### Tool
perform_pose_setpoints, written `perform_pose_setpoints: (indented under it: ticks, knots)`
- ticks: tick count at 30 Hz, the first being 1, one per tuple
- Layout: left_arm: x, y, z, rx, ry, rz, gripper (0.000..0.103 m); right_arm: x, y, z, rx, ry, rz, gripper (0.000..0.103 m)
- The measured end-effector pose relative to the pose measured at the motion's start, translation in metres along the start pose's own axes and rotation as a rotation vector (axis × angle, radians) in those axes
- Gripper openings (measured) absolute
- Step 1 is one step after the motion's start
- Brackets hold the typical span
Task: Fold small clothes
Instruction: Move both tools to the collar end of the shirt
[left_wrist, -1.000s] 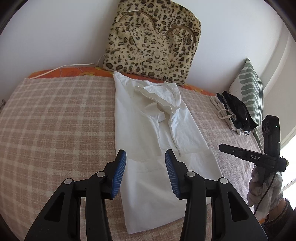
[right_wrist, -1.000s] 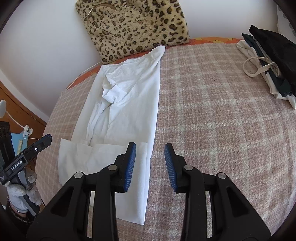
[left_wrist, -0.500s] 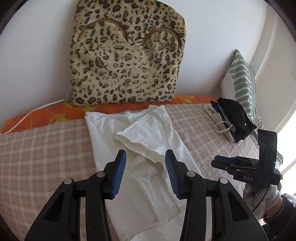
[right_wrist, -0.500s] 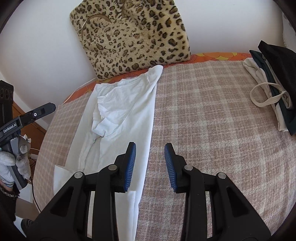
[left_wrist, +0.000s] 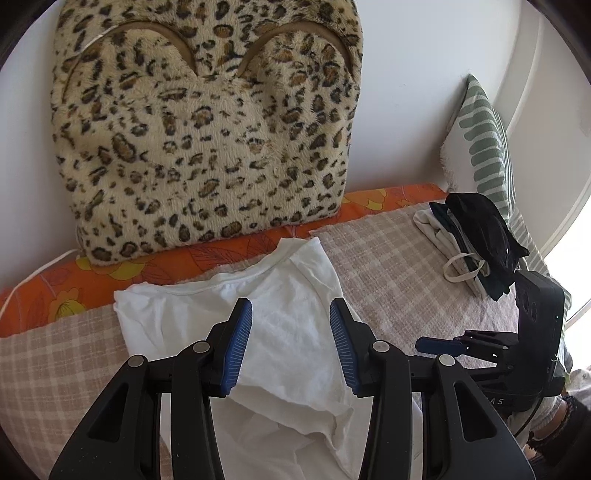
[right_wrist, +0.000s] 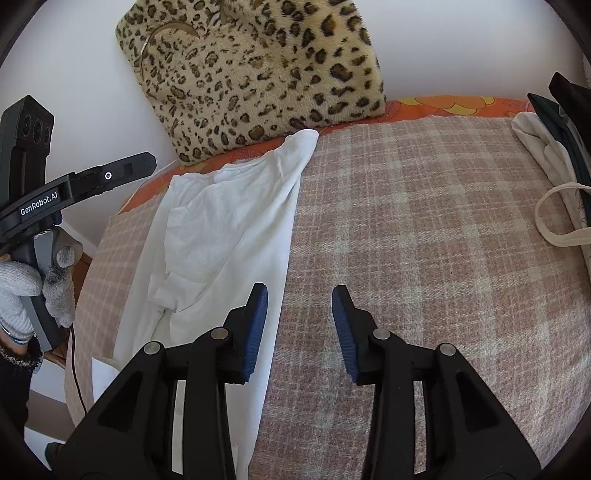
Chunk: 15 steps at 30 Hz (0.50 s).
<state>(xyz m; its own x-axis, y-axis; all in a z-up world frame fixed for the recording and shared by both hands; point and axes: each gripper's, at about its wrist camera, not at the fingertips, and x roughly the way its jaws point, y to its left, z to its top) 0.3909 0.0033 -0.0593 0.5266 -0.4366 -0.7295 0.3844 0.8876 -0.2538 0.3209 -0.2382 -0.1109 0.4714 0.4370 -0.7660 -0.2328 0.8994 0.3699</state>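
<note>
The white shirt (left_wrist: 295, 332) lies lengthwise on the plaid-covered bed (right_wrist: 424, 229), its collar end near the leopard-print cushion (left_wrist: 207, 122). The left gripper (left_wrist: 291, 345) hovers over the shirt's upper part, jaws open and empty. The right gripper (right_wrist: 299, 332) hovers at the shirt's right edge, jaws open and empty. A pile of folded clothes (left_wrist: 469, 243) rests near the striped pillow (left_wrist: 484, 140).

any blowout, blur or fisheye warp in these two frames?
Left wrist view: window strip at right blown out, white cotton t-shirt near clipping, sharp. Right wrist view: even light, plaid blanket bulges with fisheye warp, dark vignette corners.
</note>
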Motion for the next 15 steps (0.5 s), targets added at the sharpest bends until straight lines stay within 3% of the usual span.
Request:
perform_pose_setpoints:
  ticks: [6,15]
  knots:
    - [0.048,0.011,0.027,-0.041,0.086,-0.104,0.042,0.02,-0.013,0.011,0.053,0.021,0.078,0.039]
    - [0.104,0.02,0.038,-0.089,0.195,-0.118,0.042,0.032,-0.013,0.011,0.074,0.021,0.167,0.038]
